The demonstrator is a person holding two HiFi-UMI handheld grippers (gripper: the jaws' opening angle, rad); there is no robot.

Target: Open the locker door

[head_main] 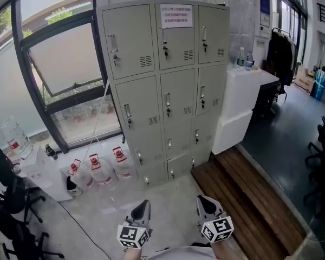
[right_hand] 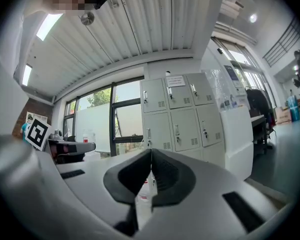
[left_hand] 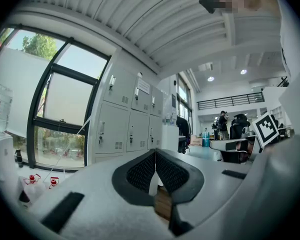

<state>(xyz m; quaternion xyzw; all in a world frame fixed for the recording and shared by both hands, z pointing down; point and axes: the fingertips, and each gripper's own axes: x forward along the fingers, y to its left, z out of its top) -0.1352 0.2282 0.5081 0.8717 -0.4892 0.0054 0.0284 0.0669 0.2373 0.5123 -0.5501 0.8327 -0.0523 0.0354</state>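
Note:
A beige metal locker cabinet (head_main: 165, 85) stands against the wall ahead, three columns of small doors, all closed, each with a handle and lock; a paper notice hangs on the top middle door (head_main: 176, 36). The same locker cabinet (left_hand: 127, 119) shows in the left gripper view and again, as the locker cabinet (right_hand: 177, 116), in the right gripper view. My left gripper (head_main: 142, 206) and right gripper (head_main: 205, 202) are held low at the bottom of the head view, well short of the cabinet. Both are shut with nothing between their jaws.
Several water jugs (head_main: 100, 169) stand on the floor left of the cabinet, by a large window (head_main: 59, 64). A white counter (head_main: 244, 99) abuts the cabinet's right side. A raised wooden strip (head_main: 244, 205) runs along the floor at right. Office chairs (head_main: 11, 210) crowd the left edge.

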